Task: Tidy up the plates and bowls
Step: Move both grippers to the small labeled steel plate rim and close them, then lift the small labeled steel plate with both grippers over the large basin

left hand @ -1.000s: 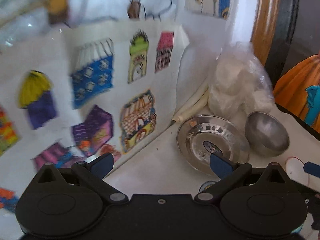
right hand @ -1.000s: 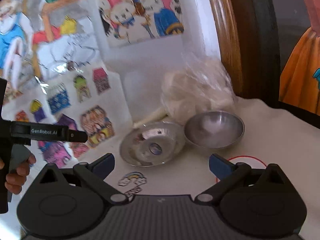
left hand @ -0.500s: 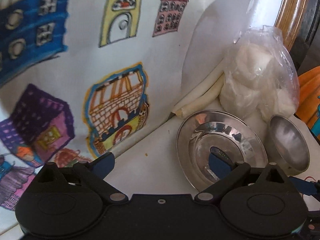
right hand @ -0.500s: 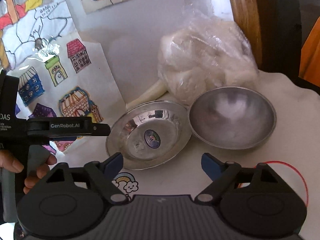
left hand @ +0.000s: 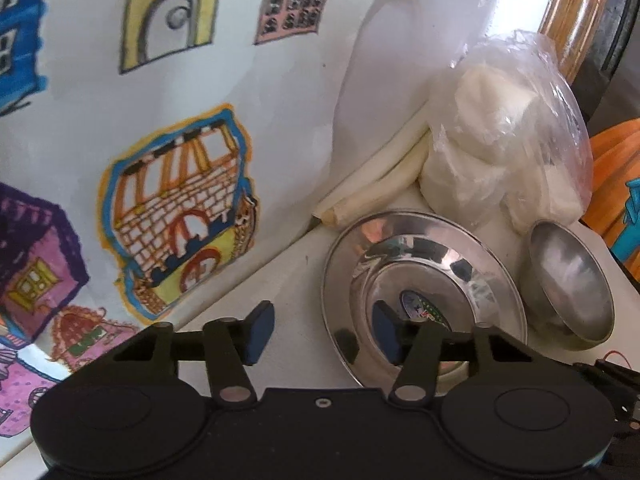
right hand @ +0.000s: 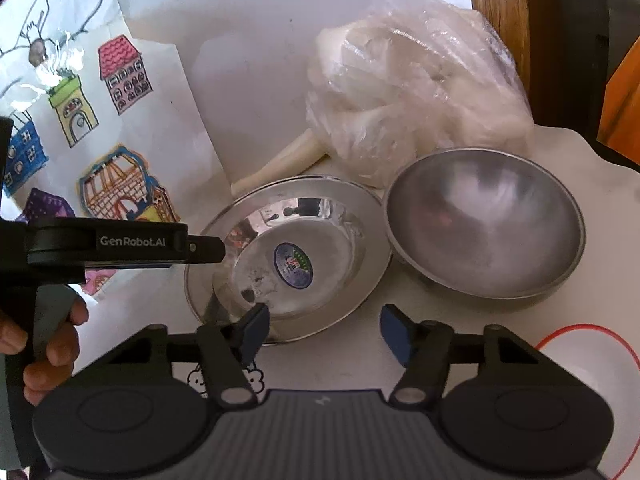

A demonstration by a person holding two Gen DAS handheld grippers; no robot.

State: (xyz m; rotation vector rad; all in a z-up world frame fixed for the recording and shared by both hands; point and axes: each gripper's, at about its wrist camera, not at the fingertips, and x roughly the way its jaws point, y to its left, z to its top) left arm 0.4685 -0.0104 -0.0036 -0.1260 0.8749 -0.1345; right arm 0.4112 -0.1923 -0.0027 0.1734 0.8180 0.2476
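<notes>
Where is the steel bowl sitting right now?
In the right wrist view the steel bowl sits on the white tabletop, immediately right of the steel plate and in front of the plastic bag.

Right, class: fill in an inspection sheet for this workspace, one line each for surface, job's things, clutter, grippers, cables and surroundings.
Surface: white tabletop, with a cartoon sticker and a red circle outline.
Job's things: steel plate with a label at its centre; steel bowl right beside it, both upright, empty.
Clutter: plastic bag of white stuff; pale sticks.
Grippers: left gripper and right gripper closing, near the plate, nothing gripped.
Cables: thin red wire.
Surroundings: house drawings, wooden frame.
</notes>
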